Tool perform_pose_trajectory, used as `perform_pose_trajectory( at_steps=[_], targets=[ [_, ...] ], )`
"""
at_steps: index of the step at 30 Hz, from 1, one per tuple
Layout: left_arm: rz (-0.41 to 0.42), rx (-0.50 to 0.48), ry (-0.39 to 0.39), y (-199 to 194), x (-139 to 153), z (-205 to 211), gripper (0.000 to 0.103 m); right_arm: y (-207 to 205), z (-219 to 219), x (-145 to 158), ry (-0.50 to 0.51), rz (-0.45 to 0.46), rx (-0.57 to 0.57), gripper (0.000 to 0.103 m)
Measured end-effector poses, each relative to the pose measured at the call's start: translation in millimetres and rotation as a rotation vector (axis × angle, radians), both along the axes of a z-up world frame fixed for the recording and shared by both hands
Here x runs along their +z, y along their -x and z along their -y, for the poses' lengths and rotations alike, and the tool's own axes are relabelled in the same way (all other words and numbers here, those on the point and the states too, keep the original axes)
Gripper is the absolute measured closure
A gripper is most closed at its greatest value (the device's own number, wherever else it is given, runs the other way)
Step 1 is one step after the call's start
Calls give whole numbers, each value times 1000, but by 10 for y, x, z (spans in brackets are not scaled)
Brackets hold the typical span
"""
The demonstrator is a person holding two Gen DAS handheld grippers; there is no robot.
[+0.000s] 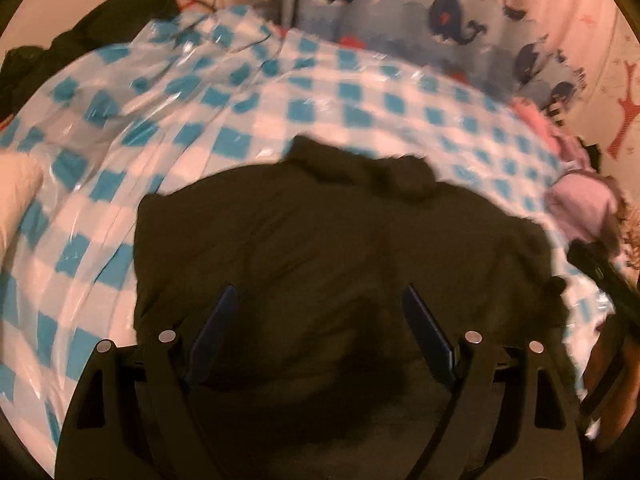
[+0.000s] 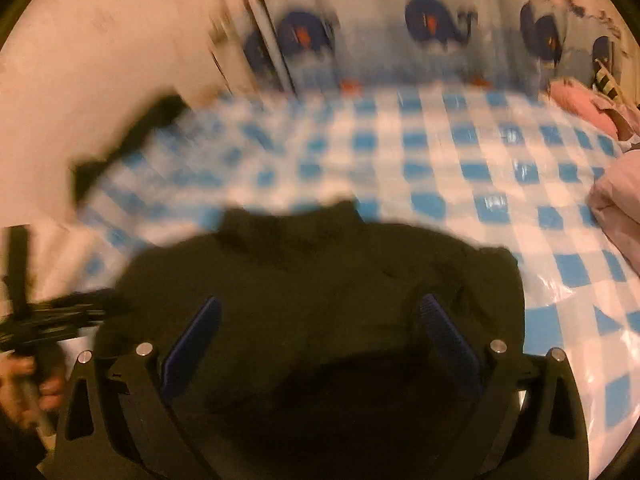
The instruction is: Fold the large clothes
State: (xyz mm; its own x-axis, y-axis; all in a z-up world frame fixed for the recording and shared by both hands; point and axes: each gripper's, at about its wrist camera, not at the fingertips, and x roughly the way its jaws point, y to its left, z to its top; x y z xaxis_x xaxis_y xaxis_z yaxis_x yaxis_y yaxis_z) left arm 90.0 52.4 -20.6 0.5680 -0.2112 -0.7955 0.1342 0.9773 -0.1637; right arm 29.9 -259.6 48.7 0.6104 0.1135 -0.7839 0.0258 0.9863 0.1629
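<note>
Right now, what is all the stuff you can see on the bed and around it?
dark garment: one, black-green, spread on the cover, under both grippers.
checkered plastic cover: one, blue and white, over the bed.
whale curtain: one, pale blue with navy whales, behind the bed.
pink clothes: a pile, right edge of the bed.
dark clothes pile: one, black, far left.
left gripper: one, black with blue pads, open above the garment.
right gripper: one, same colours, open.

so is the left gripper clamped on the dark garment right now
No, the left gripper is open, its blue fingers spread wide above the dark garment.
</note>
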Motion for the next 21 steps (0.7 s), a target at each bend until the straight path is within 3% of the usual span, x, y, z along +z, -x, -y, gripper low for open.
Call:
perform_pose_trajectory(
  at_steps=[2,4,5,8,13,17,21],
  targets=[
    [-46,0,-5,-93,-276,-65,22,-197,183,-492,38,-182,-80,7],
    [-82,-39,-15,-167,-522,-13,22,-184,461,-979,-64,-291,-120,7],
    [-95,-75,-30,-202,-630,45,22,-145,547,-1052,-98,-295,-139,7],
    [-118,-83,-98,-229,-635,152,22,-9,577,-894,-98,-288,-144,7],
    [-52,-106,-46,244,-106,-155,22,892,801,-165,-105,-171,-116,7],
    [-110,-104,13,849,-29,-703,16,1776,1123,-30,-151,-260,-117,7],
    [-173,-48,45,1391,-128,-1204,16,2562,1356,-117,-295,-382,-137,7]
  ],
)
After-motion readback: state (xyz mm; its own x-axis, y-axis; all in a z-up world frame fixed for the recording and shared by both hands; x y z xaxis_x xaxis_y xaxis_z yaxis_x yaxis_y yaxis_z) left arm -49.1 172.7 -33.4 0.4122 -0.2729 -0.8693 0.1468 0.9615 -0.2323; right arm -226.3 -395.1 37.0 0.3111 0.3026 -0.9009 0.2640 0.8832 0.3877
